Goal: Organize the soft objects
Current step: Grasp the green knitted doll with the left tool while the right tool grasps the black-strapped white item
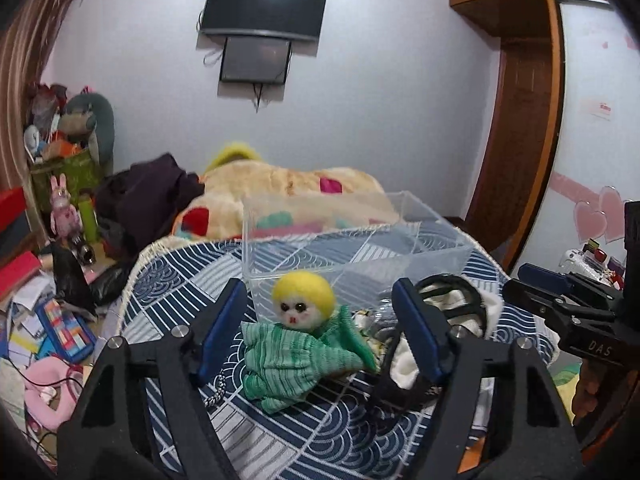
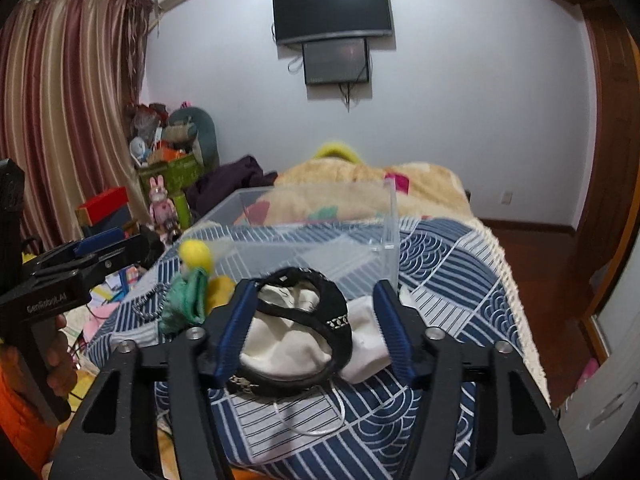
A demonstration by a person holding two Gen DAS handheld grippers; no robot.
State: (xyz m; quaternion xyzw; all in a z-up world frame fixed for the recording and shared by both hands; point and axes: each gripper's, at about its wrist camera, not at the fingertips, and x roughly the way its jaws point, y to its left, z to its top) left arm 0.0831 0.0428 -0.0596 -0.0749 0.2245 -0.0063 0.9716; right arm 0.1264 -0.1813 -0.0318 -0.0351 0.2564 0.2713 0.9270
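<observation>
Doll [image 1: 308,344], soft and light, lay between the wide left tool [image 1: 320,332]; best pinched at its body.

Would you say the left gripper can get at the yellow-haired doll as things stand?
Probably yes: the left gripper is open, and the doll lies on the patterned cloth right between its fingers with nothing in front of it. The clear box sits behind.

bed [image 1: 304,440], blue-white patterned cover | on it: doll [image 1: 308,336], clear box [image 1: 352,240], black-and-white cloth [image 2: 304,332], plush blanket [image 1: 280,192]
</observation>
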